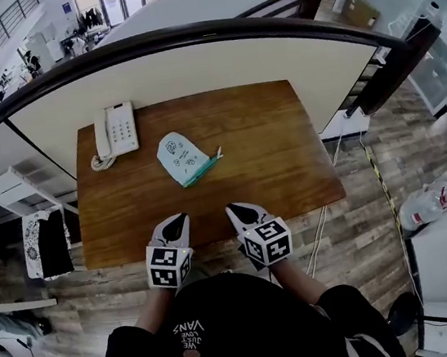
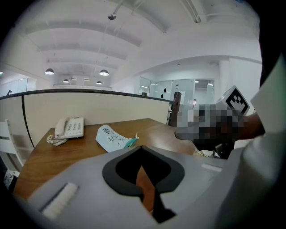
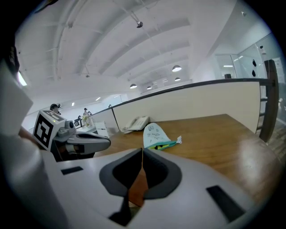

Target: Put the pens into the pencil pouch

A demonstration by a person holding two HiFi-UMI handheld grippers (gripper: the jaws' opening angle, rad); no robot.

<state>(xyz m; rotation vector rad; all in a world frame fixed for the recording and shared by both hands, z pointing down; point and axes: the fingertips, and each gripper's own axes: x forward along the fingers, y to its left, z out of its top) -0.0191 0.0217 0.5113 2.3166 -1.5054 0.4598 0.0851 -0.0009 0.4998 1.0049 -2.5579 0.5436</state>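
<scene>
A pale blue pencil pouch (image 1: 181, 158) with a teal zipper edge lies flat near the middle of the wooden table (image 1: 269, 150), its mouth pointing right. It also shows in the left gripper view (image 2: 112, 137) and the right gripper view (image 3: 154, 134). Something green and yellow shows at its mouth; I cannot make out separate pens. My left gripper (image 1: 182, 218) and right gripper (image 1: 231, 209) hover side by side over the table's near edge, well short of the pouch. Both are shut with nothing between the jaws, the left (image 2: 140, 148) and the right (image 3: 142, 150).
A white desk telephone (image 1: 115, 130) with a coiled cord sits at the table's far left. A curved partition (image 1: 191, 63) runs behind the table. A white rack (image 1: 11, 191) stands left of it. The person's body is close to the near edge.
</scene>
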